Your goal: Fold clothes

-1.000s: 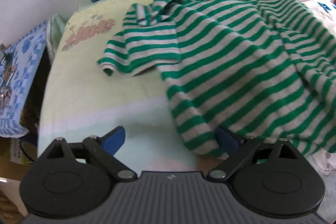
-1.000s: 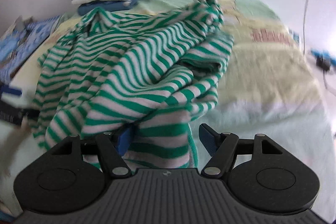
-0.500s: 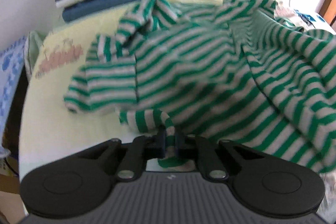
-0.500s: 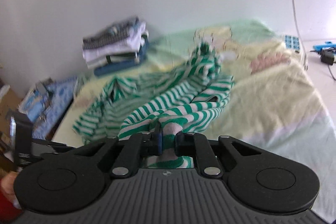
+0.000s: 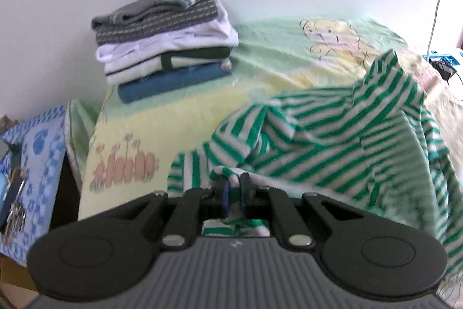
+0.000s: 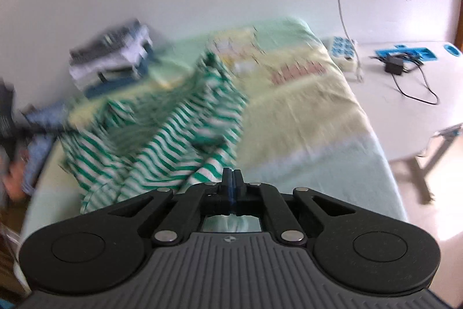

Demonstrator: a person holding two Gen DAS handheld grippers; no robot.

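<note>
Over the near edge of the bed, the left gripper points toward the far wall, with its fingers clamped on a fold of the green-striped shirt. Cloth shows between the blue pads and below them. From this grip the shirt runs away to the right and far side, bunched and raised in ridges. The right gripper also points along the bed, with its fingers pressed together on another edge of the shirt. Here the garment stretches from the fingertips toward the far left, its long axis diagonal; this view is blurred. A stack of folded clothes sits at the far left corner.
</note>
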